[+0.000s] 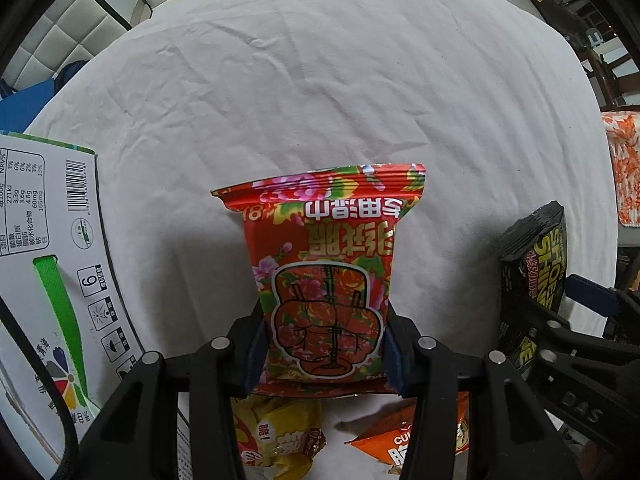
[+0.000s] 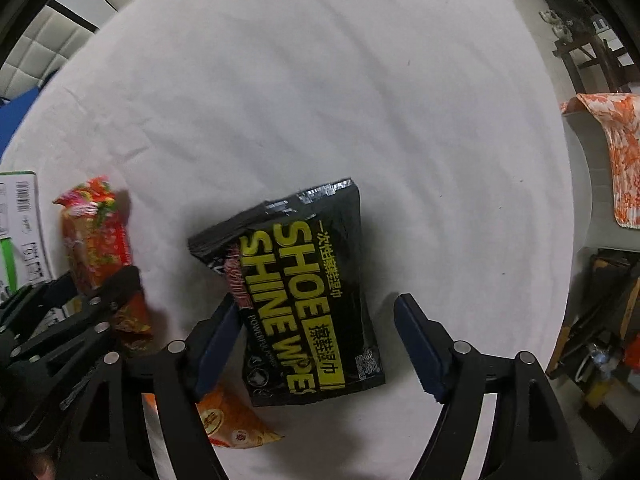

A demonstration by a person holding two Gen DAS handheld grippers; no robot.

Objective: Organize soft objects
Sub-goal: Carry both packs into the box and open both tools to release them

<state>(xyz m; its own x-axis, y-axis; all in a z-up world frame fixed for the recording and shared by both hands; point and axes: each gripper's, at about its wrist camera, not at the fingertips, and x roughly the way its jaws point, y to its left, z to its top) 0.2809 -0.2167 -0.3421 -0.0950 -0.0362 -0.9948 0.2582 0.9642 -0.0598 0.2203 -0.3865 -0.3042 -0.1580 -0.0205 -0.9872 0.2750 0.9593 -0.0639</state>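
Note:
My left gripper (image 1: 325, 344) is shut on a red floral wet-wipes pack (image 1: 326, 264), held above the white cloth; the pack also shows in the right wrist view (image 2: 96, 232). A black "SHOE SHINE WIPES" pack (image 2: 304, 292) lies between the fingers of my right gripper (image 2: 316, 332). The right jaws stand wide apart; the left pad (image 2: 218, 340) is beside the pack's edge and the right pad is clear of it. The black pack also shows at the right of the left wrist view (image 1: 536, 264).
A white cloth covers the table (image 1: 320, 80). A white carton with a green strap (image 1: 52, 280) stands at the left. A yellow snack bag (image 1: 280, 436) and an orange snack bag (image 1: 400, 436) lie below the left gripper. An orange patterned cloth (image 2: 616, 156) hangs at the right.

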